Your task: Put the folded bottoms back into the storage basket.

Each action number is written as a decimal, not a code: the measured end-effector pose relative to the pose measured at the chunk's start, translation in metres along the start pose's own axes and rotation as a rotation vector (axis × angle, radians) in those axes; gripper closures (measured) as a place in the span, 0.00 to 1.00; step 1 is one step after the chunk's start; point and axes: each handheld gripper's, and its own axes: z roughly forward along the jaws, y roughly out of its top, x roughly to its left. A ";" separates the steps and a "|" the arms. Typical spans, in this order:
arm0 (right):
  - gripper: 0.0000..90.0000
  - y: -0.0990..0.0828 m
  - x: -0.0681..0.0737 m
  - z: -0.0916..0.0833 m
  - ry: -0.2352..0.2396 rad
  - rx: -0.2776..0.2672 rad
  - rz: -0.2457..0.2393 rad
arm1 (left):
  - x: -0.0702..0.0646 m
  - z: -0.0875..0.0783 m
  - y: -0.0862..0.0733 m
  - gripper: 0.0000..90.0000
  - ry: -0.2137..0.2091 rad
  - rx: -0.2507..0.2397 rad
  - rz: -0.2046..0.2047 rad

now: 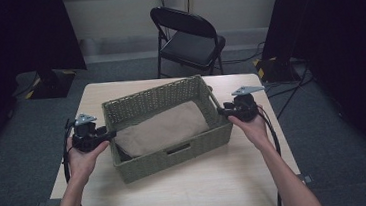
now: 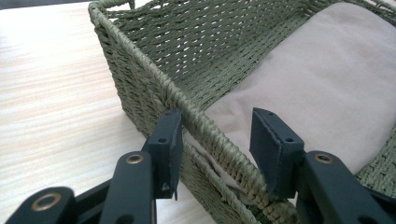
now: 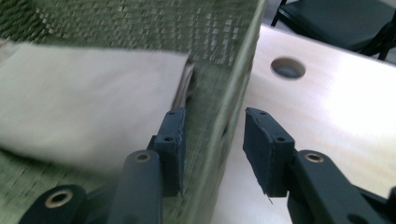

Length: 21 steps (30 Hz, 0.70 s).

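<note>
On the wooden table point(image 1: 188, 188), green woven basket point(image 1: 175, 156) holding folded beige cloth point(image 1: 163, 130), left gripper point(image 1: 107, 134) and right gripper point(image 1: 220, 112) jaws apart astride opposite rims, folding chair point(image 1: 188, 40) beyond, bare tabletop around.

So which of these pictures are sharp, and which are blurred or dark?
High view: dim, with dark room edges, though the basket reads clearly. Left gripper view: bright and sharp on the basket rim and cloth. Right gripper view: the basket wall is smeared by blur, and the table is pale with glare.
</note>
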 end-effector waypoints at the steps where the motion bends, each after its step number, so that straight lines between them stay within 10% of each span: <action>1: 0.66 0.004 -0.002 0.003 -0.001 -0.005 0.000 | 0.002 0.001 0.000 0.61 -0.005 -0.001 -0.002; 8: 0.80 0.012 -0.006 0.027 0.006 0.017 -0.003 | 0.007 0.004 0.001 0.63 -0.003 -0.016 0.002; 16: 0.80 0.003 0.000 0.018 -0.010 0.009 0.024 | 0.010 0.000 -0.003 0.50 -0.028 -0.054 -0.069; 21: 0.78 -0.009 0.007 0.003 -0.008 0.004 0.022 | 0.003 -0.011 -0.009 0.47 0.003 -0.063 -0.024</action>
